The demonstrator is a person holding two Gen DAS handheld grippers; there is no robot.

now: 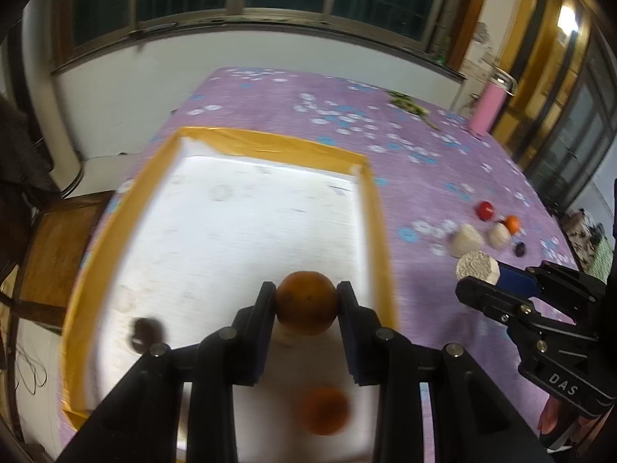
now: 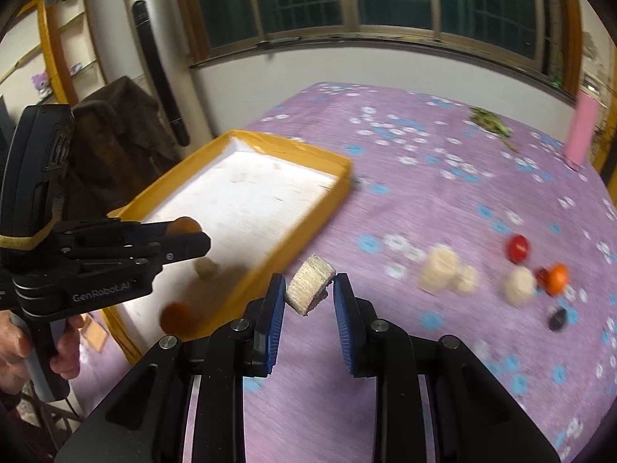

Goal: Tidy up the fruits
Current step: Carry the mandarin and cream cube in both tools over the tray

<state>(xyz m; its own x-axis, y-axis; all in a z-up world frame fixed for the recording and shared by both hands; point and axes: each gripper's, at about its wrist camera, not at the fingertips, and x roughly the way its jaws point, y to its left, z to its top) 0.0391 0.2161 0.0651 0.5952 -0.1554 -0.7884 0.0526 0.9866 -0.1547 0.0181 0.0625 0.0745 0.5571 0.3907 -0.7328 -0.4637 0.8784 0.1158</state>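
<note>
The left gripper has its black jaws closed tight on a round orange fruit, held over the near end of the shallow yellow-rimmed tray with a white floor. A second orange fruit lies blurred on the tray floor at six o'clock from the held one, and a small dark round thing sits at about eight o'clock. The right gripper pinches a pale, rough-faced disc-shaped slice between its blue pads, above the purple flowered tablecloth, just off the tray's near corner. At three o'clock from it lies a loose cluster: cream lumps, a red ball, a small orange ball.
</note>
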